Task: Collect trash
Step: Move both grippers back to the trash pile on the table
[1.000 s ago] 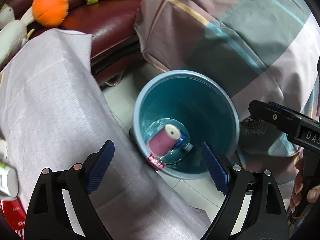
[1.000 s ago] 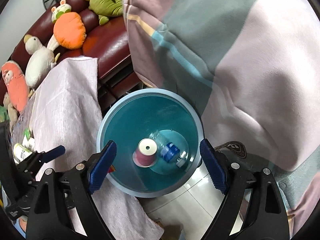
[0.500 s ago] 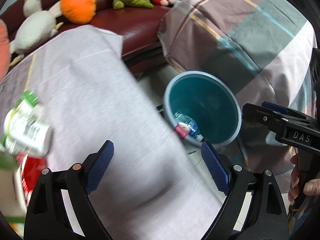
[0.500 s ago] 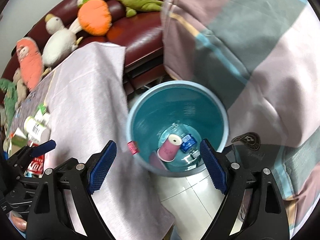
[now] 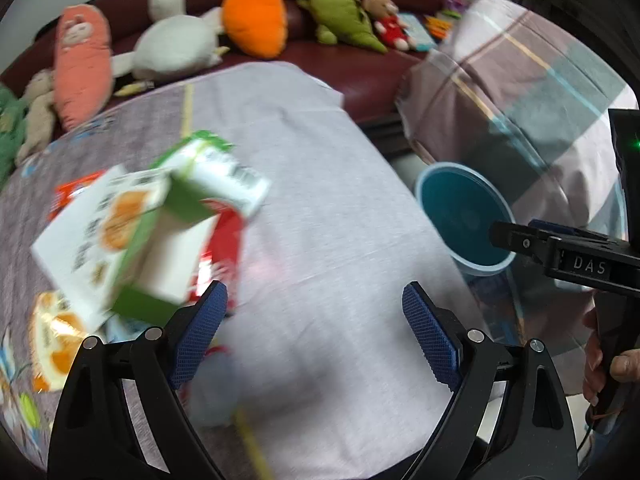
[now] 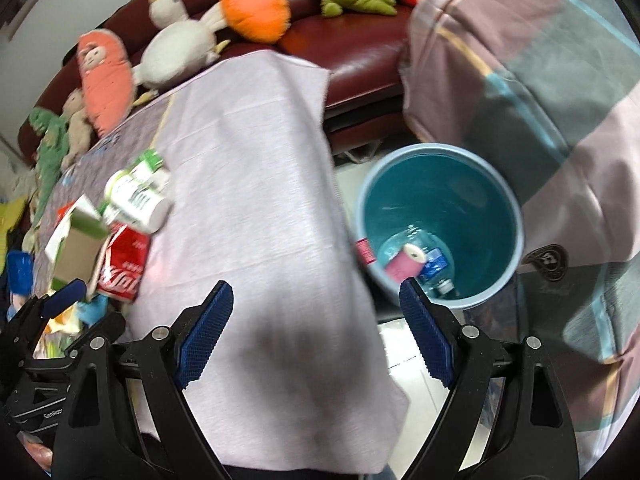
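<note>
Both grippers have swung away from above the blue bin toward the cloth-covered surface, so the bin now sits off to the right in each view and the pile of litter has come into sight.

The left gripper (image 5: 315, 330) has its jaws spread wide with nothing between them, above the pale cloth (image 5: 320, 208) that drapes the surface. Just ahead and to its left lies the trash: a green-and-white carton (image 5: 132, 236), a white bottle with a green label (image 5: 216, 172) leaning over it, and a red can (image 5: 224, 240) partly under the carton. All are blurred. An orange-printed wrapper (image 5: 56, 340) lies at the left edge.

The right gripper (image 6: 316, 330) is also wide open and empty, above the cloth's right edge. The bin (image 6: 496, 184) stands on the floor beside the surface, holding a pink roll (image 6: 404, 264) and a clear plastic bottle (image 6: 436, 276) at its bottom. A small pink item (image 6: 365, 251) sits against the bin's outer left rim.

Stuffed toys line the dark red sofa (image 6: 360, 40) behind, among them an orange carrot toy (image 6: 256, 8). A checked blanket (image 6: 560, 80) covers the right side.
</note>
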Demonstrator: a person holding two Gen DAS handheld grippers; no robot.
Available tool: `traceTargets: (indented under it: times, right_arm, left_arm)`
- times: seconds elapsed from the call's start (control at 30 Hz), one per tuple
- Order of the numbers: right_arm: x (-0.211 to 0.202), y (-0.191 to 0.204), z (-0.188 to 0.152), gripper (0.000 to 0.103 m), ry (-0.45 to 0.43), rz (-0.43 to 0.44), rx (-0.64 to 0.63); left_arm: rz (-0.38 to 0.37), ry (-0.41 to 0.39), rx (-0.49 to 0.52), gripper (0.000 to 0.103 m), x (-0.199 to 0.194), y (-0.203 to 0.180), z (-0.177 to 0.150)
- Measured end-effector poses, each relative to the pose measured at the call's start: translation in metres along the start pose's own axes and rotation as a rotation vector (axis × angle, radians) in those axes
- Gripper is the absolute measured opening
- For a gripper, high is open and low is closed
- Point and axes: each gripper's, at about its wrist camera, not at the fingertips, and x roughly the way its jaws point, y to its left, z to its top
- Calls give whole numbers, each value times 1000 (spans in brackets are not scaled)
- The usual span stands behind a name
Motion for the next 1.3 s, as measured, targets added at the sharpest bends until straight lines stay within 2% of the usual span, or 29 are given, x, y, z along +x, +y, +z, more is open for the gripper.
traceTargets:
  times: [0.23, 0.3, 0.57, 0.73, 1.0, 1.03, 1.07, 1.1, 1.13, 1.17, 1.27, 1.3]
  right_arm:
    - [-10, 39, -17, 81, 2, 31, -61]
    - [-10, 46, -21, 81, 7, 37, -78]
    - [5, 58, -23, 81, 47, 42, -88]
    - [16, 65, -22, 81, 72, 33, -101]
    - [31, 79, -19, 81, 107, 23, -116]
    - [33, 82, -19, 81, 110, 22, -118]
    - [34, 85, -19, 81, 112, 21, -121]
    - [35, 88, -18, 81, 113, 20, -124]
    - [36, 91, -18, 81, 114, 17, -128]
    - [36, 94, -17, 81, 114, 16, -131]
    - [37, 103, -15, 81, 112, 15, -138]
    - [38, 107, -14, 81, 114, 14, -140]
  left_arm:
    - [75, -58, -116, 90, -30, 47, -22]
    - [118, -83, -152, 90, -35, 61, -25]
    - [193, -83, -268, 90, -16, 103, -16]
    - [193, -69, -340, 90, -1, 125, -15]
    - [210, -79, -384, 87, 3, 152, -23]
    - [214, -82, -389, 77, 2, 156, -26]
    - [214, -80, -390, 61, 2, 158, -28]
    - [212, -72, -393, 51, 3, 162, -30]
    - [210, -66, -395, 29, 4, 164, -32]
    - [214, -65, -397, 24, 5, 166, -33]
    - [223, -85, -373, 23, 3, 169, -37]
    - [204, -84, -362, 23, 3, 171, -37]
